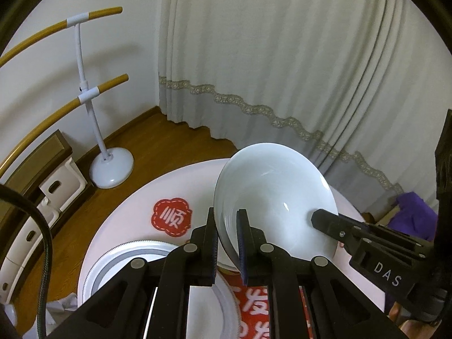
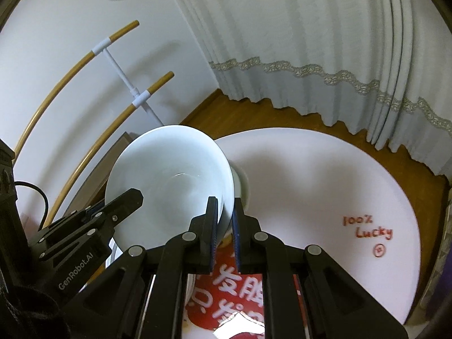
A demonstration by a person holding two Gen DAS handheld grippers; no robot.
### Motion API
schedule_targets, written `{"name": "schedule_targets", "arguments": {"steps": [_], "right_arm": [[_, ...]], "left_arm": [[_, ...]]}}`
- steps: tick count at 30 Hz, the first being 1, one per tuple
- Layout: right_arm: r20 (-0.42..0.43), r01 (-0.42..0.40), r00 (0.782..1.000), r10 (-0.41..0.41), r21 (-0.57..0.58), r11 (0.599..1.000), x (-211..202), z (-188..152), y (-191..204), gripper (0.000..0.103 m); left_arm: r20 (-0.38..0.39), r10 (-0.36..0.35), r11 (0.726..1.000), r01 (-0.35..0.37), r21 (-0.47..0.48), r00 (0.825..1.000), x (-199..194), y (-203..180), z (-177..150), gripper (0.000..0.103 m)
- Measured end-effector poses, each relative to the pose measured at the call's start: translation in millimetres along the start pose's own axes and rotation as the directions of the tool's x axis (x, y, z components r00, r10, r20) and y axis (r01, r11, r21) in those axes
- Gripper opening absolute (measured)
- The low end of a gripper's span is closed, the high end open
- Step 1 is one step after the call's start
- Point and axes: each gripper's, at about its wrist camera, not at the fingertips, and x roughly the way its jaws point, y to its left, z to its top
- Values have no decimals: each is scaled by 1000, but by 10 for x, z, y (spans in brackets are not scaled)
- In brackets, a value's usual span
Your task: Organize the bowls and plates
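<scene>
I hold a white bowl (image 1: 271, 197) in the air above the round white worktop (image 1: 135, 206), tilted so its hollow faces my cameras. My left claw (image 1: 227, 240) is clamped on the near rim of the bowl, one pad inside the wall and one outside. My right claw (image 2: 225, 226) pinches the rim on the opposite side in the same way, so the bowl hangs between the two. Below the bowl, on the worktop, lies a white plate (image 1: 113, 257) with a grey band and a toothed edge, partly hidden under my left claw. Beside the plate, towards the worktop's far edge, sits a red flower-shaped sticker (image 1: 171, 217), and on the other side of the bowl the worktop bears red handwriting (image 2: 367, 230). Beyond the worktop are the wooden floor (image 1: 158, 141), a white stand (image 1: 111, 166) with curved yellow bars, and a pale curtain (image 1: 282, 56).
</scene>
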Motion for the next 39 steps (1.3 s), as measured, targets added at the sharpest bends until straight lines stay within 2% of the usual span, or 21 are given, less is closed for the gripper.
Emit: {"name": "schedule_targets", "arguments": {"steps": [15,39], "right_arm": [[-61,56,997,-55,11,998,449,-1,-41,9],[-96,124,988,-123,8,992,623,-52,83,13]], "left_arm": [[-65,-8,1000,7,-3,998,707,-34,370,8],[-92,-13,1000,11,-17,996,947,-36,340,8]]}}
